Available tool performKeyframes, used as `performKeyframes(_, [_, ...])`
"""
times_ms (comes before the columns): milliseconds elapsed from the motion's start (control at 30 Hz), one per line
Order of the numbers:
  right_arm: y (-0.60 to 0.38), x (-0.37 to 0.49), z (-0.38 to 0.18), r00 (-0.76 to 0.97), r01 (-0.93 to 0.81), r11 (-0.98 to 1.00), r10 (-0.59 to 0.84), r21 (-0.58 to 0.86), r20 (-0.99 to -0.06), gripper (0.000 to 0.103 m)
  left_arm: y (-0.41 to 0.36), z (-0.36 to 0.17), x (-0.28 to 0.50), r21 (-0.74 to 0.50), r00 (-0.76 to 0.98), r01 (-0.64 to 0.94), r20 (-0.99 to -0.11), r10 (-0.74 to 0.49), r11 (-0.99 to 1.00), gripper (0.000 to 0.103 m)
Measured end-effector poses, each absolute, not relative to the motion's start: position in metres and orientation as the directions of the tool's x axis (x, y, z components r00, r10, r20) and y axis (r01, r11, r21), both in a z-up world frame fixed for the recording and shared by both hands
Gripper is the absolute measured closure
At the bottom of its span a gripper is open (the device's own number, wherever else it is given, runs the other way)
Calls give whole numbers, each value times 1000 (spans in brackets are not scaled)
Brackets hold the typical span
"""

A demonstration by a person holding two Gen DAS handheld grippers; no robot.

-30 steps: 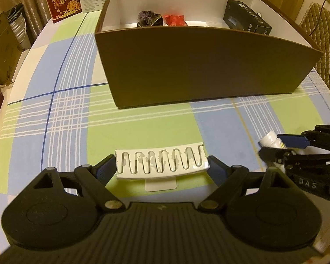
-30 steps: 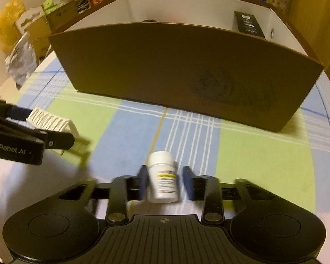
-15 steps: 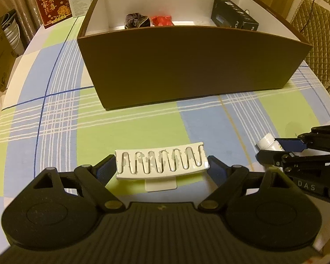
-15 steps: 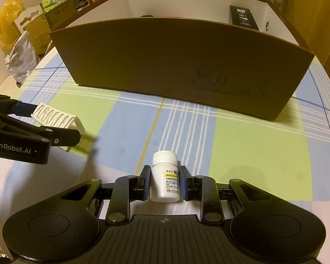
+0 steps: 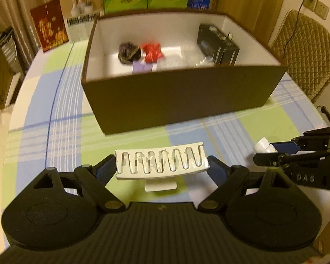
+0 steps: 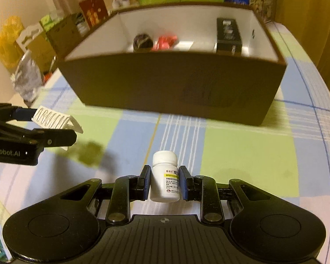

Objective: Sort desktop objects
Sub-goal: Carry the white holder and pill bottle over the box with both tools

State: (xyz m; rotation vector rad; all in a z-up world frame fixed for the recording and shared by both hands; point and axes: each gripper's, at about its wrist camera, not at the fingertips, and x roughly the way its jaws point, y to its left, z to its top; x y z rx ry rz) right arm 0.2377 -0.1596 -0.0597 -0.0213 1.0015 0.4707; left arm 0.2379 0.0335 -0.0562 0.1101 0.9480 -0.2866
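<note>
The brown box [image 5: 182, 101] stands open on the checked tablecloth [image 5: 61, 132]; inside lie a black carton [image 5: 217, 44], a dark bundle [image 5: 129, 51] and a red item [image 5: 153, 51]. Short of it, above the cloth, the left gripper [image 5: 162, 167] clamps a white slotted rack [image 5: 161, 162] at a wide span, while the right gripper [image 6: 165, 182] pinches a white pill bottle [image 6: 165, 176] narrowly.

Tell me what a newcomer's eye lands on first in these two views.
First, the big brown box with white inner walls, standing mid-table on the checked cloth with a few items already inside. Next, the two loads held in front of it: the left gripper clamps a white slotted rack by its ends, and the right gripper is shut on a white pill bottle, upright between its pads.
</note>
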Motion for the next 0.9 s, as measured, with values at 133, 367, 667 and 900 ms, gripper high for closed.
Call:
performKeyframes(133, [-166,242,-37,481,-393,895,396,212,-782,79,31,-36,241,-26,578,307,-789,-208,951,18])
performKeyframes(367, [-171,251,-8,526,-404,885,433,232,-732,79,23,-8,249,-26,616,342,-749,-244,940,18])
performKeyframes(667, [-167,288,27,591,-421,879,452,223,-668,79,17,13,281,-17,649,364,-712,-266,931,18])
performKeyframes(900, [-164,321,33,616,-415,887,438,203,-655,79,16,14,310,-5,660,356,-707,-255,935,18])
